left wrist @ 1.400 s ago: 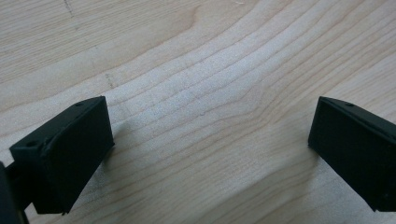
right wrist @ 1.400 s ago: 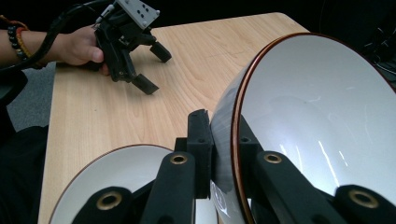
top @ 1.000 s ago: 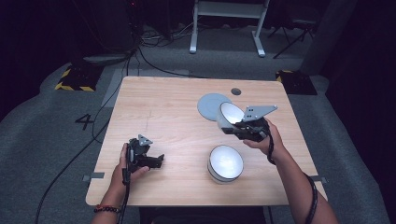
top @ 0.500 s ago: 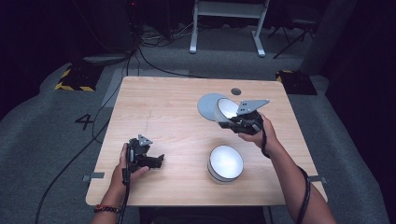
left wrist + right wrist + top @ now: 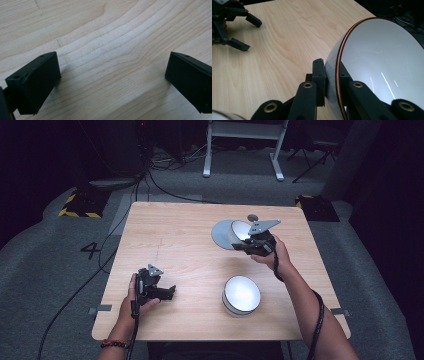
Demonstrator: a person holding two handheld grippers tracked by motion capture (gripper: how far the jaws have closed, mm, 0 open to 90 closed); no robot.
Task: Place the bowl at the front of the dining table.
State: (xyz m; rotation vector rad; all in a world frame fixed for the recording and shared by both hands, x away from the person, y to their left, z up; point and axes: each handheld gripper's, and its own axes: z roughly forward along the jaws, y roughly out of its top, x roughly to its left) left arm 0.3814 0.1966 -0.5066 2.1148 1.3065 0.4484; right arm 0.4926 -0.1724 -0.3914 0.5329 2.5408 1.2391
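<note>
Right hand-held gripper carrying a bowl over the grey plate at the counter's far right.

Counter (image 5: pixel 165 235) sound; grey plate (image 5: pixel 220 234) flat; second bowl (image 5: pixel 241 295) standing near. Carried bowl (image 5: pixel 382 65) tilted, rim pinched by right hand-held gripper (image 5: pixel 331 82): level it, lower centrally, then release. Left hand-held gripper (image 5: pixel 112 82) spread wide, holding nothing.
</note>
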